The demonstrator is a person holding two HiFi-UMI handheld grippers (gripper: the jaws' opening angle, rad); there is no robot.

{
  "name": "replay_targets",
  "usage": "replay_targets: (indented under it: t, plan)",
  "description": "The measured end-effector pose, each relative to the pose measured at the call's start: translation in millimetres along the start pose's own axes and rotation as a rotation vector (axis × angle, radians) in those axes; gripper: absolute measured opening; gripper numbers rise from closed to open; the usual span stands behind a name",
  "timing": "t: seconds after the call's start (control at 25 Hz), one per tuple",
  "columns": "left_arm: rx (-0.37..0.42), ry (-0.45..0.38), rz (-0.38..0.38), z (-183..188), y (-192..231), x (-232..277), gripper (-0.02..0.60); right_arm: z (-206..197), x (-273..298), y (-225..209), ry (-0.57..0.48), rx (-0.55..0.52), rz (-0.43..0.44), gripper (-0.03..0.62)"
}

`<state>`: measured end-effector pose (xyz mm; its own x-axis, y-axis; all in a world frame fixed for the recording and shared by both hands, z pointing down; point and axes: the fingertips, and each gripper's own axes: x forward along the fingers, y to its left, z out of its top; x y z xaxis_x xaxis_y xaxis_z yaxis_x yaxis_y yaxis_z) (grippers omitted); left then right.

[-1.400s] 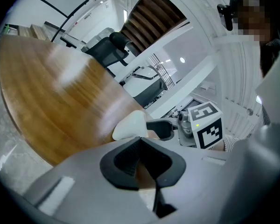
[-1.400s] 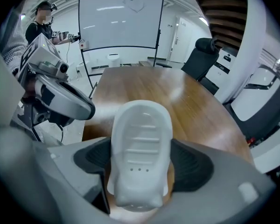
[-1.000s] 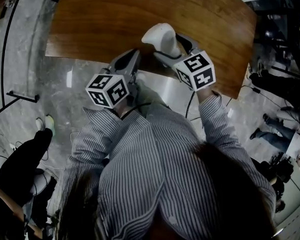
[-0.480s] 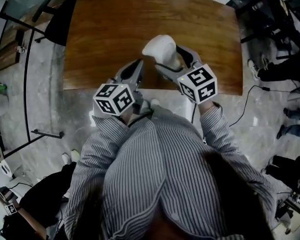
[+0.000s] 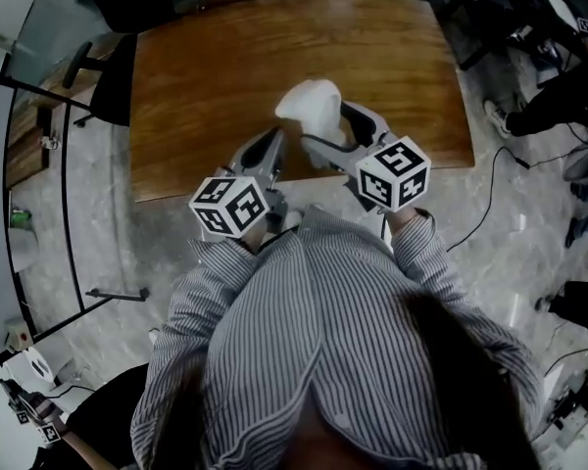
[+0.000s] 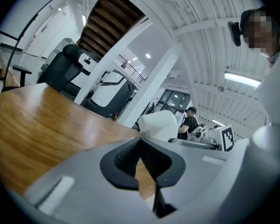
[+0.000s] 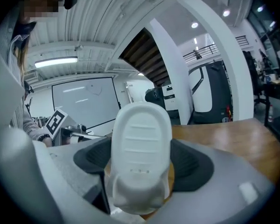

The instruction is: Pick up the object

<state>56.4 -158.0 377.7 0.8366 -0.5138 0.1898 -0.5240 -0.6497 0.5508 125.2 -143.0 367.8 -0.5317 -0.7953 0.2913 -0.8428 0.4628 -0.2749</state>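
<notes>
Grip first, in the head view: right gripper (image 5: 338,133) clamped across a white object (image 5: 309,106), out over the near half of the table (image 5: 206,76), just ahead of the striped shirt (image 5: 304,341). Looks raised enough to count as picked up; cannot tell from above whether fully clear of the wood. Left gripper (image 5: 271,143) parked just beside it, to the left, near the table's front edge, touching nothing. Probably kept aside on purpose, with one gripper enough for so small a load.

Left gripper view: pads pressed together at the tips, nothing between them, only bare table (image 6: 42,120) beyond. White object (image 6: 159,125) visible past the jaw tips, a little to the right. Idle posture, jaws closed, likely to avoid snagging anything.

Right gripper view: jaws pinching the white object (image 7: 141,148) from both sides, dark pads hugging its flanks. Ridged, sole-like face turned toward the camera, broad end up and away, narrower end down near the gripper body. Seized round the middle, presumably for balance and against tipping either way. Table (image 7: 233,134) behind and lower right. Smooth rounded sides, so some risk of slipping under a slack squeeze.
</notes>
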Motion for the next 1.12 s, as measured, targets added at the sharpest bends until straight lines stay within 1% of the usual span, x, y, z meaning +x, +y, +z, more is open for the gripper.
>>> replay_targets:
  t: [0.12, 0.2, 0.52, 0.8, 1.12]
  plan:
    - [0.000, 0.002, -0.002, -3, -2, 2, 0.002, -6, -9, -1, -0.028, 0.044, 0.003, 0.399]
    - [0.004, 0.000, 0.000, -11, -4, 5, 0.002, -15, -16, -3, -0.030, 0.054, 0.002, 0.399]
    - [-0.017, 0.015, -0.003, -17, -7, 10, 0.002, -21, -20, -4, -0.015, 0.050, -0.003, 0.399]
    - [-0.011, 0.032, -0.001, -20, -5, 12, 0.002, -23, -19, -7, -0.022, 0.060, -0.002, 0.399]
    - [-0.025, 0.031, -0.004, -21, -6, 12, 0.002, -24, -18, -7, -0.015, 0.062, -0.001, 0.399]
